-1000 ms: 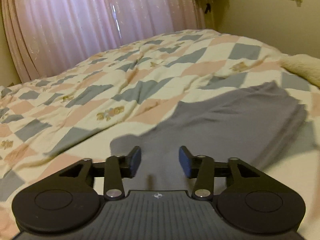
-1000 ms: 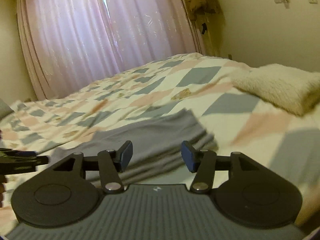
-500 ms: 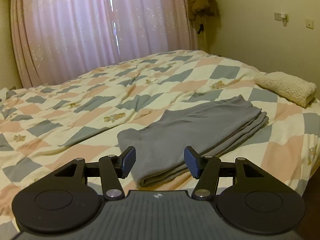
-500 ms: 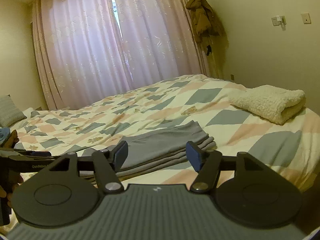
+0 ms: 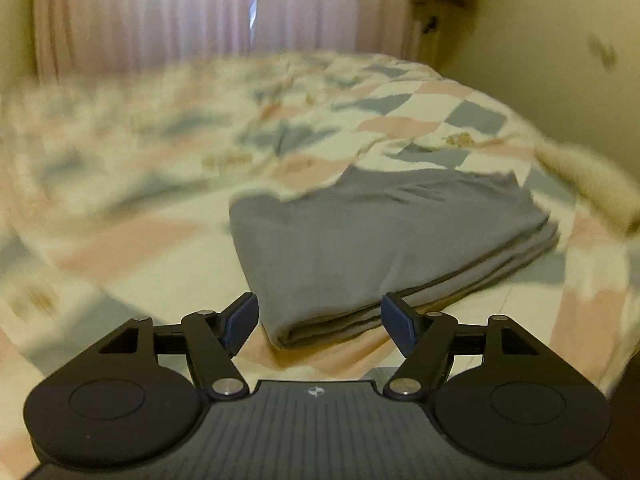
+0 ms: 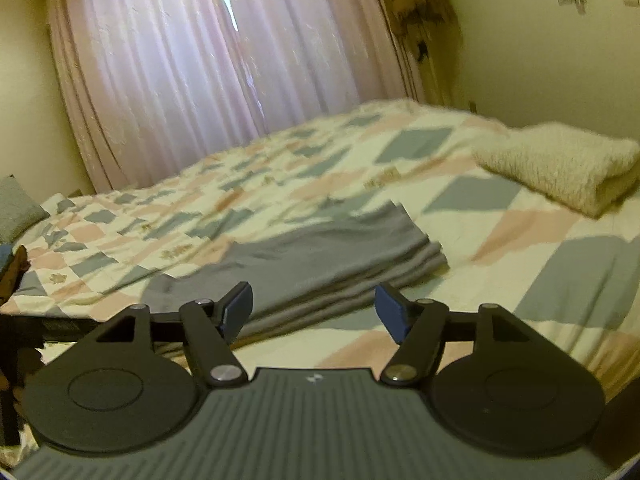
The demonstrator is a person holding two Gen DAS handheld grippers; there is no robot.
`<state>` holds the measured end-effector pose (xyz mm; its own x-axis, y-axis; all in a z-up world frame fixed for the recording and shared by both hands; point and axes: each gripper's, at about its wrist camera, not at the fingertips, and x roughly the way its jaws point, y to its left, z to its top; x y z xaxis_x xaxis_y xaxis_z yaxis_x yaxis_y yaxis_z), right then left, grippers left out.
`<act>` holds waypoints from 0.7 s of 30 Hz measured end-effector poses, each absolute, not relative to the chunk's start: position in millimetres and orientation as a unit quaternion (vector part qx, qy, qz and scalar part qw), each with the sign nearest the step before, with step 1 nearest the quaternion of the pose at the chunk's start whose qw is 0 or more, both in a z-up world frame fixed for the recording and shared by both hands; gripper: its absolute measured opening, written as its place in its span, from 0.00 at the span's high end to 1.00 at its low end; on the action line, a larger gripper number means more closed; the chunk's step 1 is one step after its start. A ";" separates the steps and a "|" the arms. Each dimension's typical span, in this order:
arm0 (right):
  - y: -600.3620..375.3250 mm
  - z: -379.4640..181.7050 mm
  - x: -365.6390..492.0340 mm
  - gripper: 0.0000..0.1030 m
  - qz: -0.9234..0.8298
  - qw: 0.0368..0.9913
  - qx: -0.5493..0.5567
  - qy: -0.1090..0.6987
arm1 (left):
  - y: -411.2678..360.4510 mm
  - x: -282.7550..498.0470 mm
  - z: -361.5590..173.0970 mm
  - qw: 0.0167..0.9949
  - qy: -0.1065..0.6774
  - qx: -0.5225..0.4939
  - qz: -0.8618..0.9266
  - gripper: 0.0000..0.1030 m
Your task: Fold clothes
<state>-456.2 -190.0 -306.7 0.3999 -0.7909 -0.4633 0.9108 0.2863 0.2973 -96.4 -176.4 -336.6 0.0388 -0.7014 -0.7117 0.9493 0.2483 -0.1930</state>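
Left wrist view: the left gripper (image 5: 319,322) has its jaws spreading, nothing between them. Just past it, the folded grey garment (image 5: 384,240) lies on the quilt (image 5: 132,232), folded end nearest, long axis running away up-right. Right wrist view: the right gripper (image 6: 314,310) is widening too, empty. The garment (image 6: 320,256) stretches left-to-right, stacked edges at its right end, near a fluffy towel (image 6: 560,164).
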 end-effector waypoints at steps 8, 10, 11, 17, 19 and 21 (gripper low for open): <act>-243.5 -338.5 -447.9 0.37 -0.511 0.795 0.300 0.128 | -224.8 -23.9 -371.2 0.682 0.446 0.099 -0.572 0.23; -254.2 -343.4 -446.1 0.37 -0.508 0.795 0.303 0.131 | -236.2 -19.6 -380.6 0.675 0.458 0.098 -0.570 0.22; -259.5 -346.0 -445.6 0.37 -0.507 0.795 0.305 0.132 | -241.2 -18.9 -385.7 0.672 0.465 0.098 -0.568 0.21; -285.5 -363.9 -456.2 0.37 -0.512 0.782 0.328 0.135 | -238.3 -21.5 -412.4 0.628 0.535 0.024 -0.565 0.18; -292.1 -369.6 -459.6 0.37 -0.513 0.778 0.339 0.132 | -227.5 -22.8 -421.5 0.608 0.566 -0.028 -0.556 0.18; -297.5 -375.0 -462.4 0.37 -0.510 0.775 0.351 0.125 | -210.3 -23.5 -433.3 0.596 0.591 -0.099 -0.535 0.19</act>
